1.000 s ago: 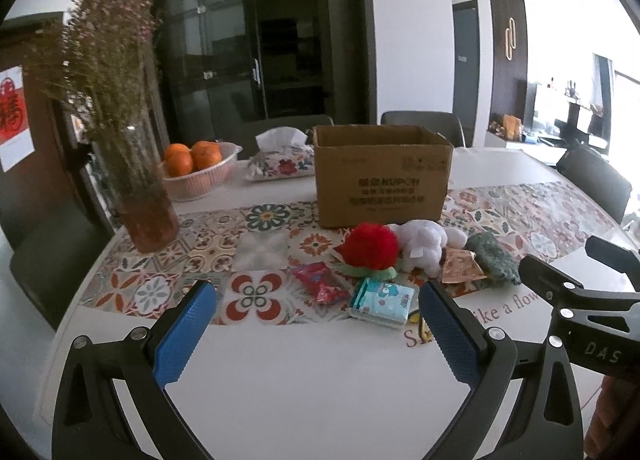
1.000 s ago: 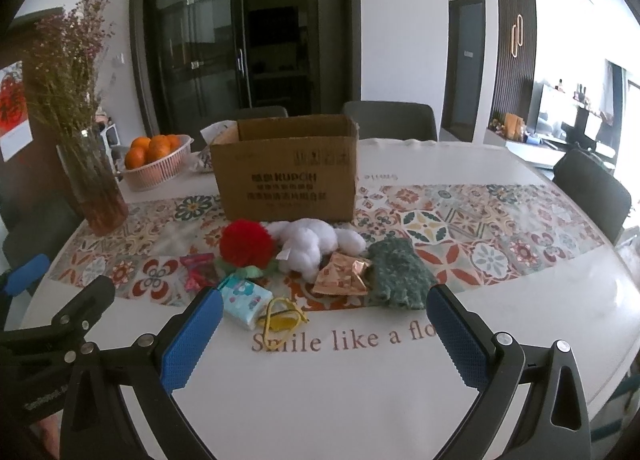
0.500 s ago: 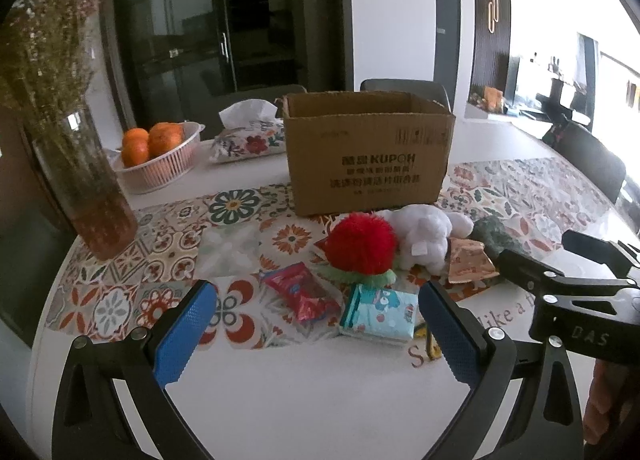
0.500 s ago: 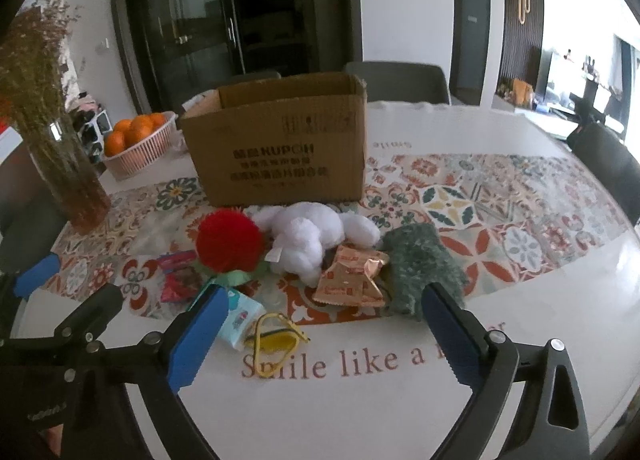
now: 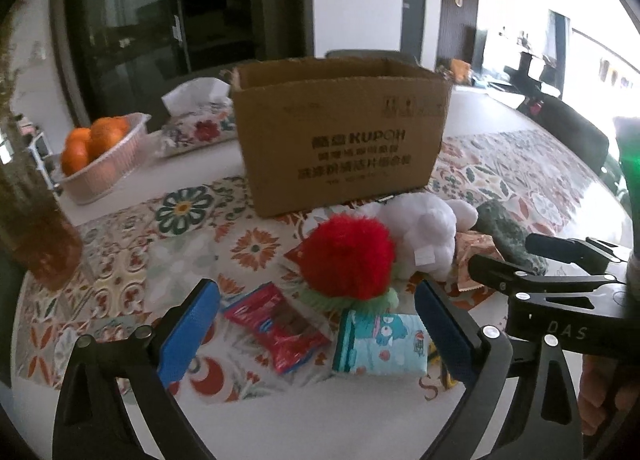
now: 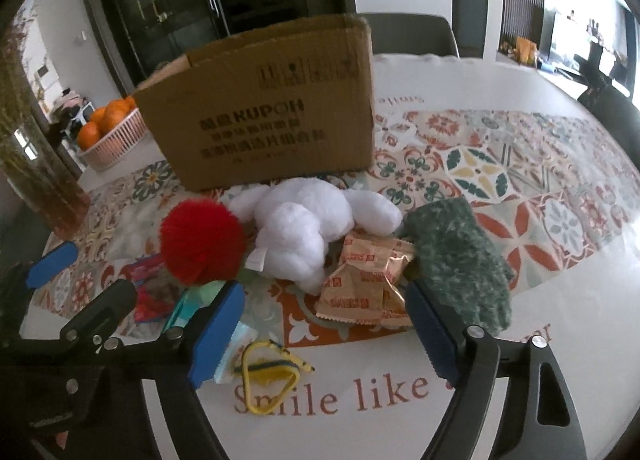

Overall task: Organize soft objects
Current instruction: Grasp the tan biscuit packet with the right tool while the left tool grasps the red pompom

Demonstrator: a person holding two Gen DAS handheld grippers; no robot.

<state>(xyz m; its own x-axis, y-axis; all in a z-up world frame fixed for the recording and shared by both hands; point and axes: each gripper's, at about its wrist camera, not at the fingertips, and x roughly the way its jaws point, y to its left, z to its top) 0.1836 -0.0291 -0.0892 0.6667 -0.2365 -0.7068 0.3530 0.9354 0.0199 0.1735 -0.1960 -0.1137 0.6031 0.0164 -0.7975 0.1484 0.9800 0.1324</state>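
A red pompom, a white plush toy and a green knitted glove lie in front of an open cardboard box. Among them are a red snack packet, a blue tissue pack, gold snack packets and a yellow clip. My left gripper is open just short of the red packet and tissue pack. My right gripper is open before the gold packets.
A basket of oranges, a floral tissue pouch and a glass vase of dried flowers stand at the left. Chairs ring the table. The right gripper's body is close beside the left one.
Both grippers have moved forward and lower toward the pile, which now looks larger. Both stay open. No object has moved.
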